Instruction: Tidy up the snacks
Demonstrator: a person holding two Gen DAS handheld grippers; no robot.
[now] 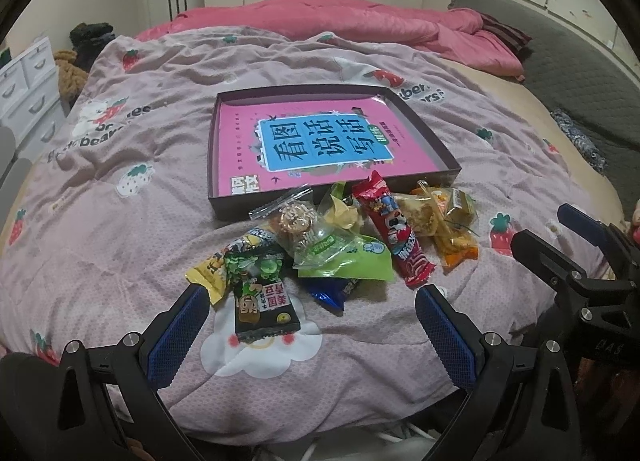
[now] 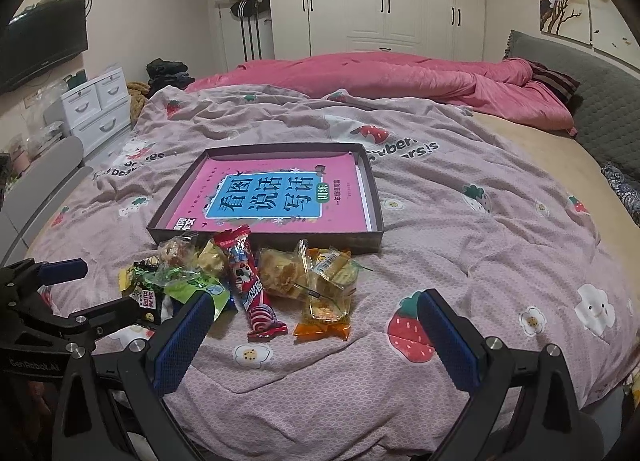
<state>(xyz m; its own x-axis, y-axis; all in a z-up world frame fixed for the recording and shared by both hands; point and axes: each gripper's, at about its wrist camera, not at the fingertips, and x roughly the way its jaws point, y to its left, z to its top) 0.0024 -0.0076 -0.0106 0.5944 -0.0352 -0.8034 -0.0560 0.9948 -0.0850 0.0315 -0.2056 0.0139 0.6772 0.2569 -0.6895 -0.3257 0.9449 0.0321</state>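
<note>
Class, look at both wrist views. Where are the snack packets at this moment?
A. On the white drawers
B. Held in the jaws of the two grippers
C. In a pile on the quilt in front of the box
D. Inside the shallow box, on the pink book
C: the snack packets lie heaped on the quilt just in front of the shallow box, which holds only the pink book.
</note>
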